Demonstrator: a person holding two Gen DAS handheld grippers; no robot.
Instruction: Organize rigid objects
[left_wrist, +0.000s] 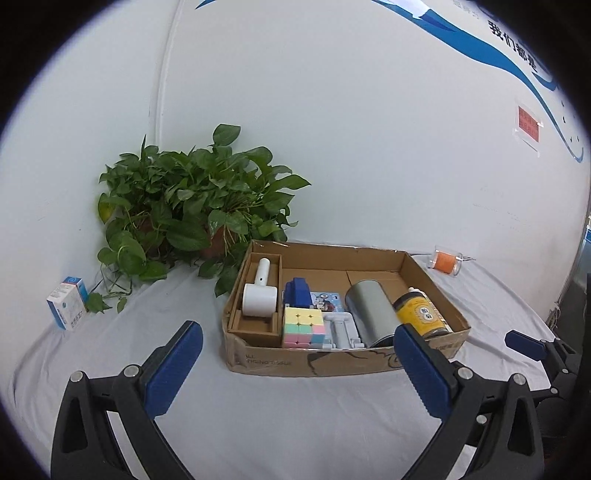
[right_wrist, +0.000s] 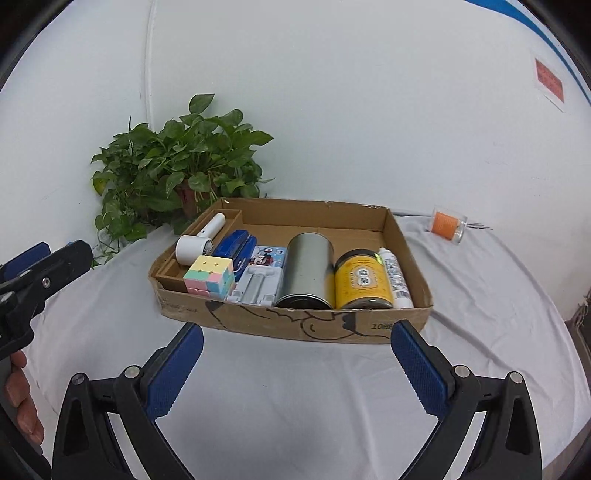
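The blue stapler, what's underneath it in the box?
The blue stapler sits beside the picture card on the cardboard box floor. Whatever lies directly beneath it is covered.

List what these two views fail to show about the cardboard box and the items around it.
- Plant pot: mostly hidden by leaves in both views.
- Small blue-and-white carton: print too small to read in the left view, absent from the right.
- Silver can: covers the box floor beneath it.
- White tube: nearly hidden behind the yellow jar in the left view.
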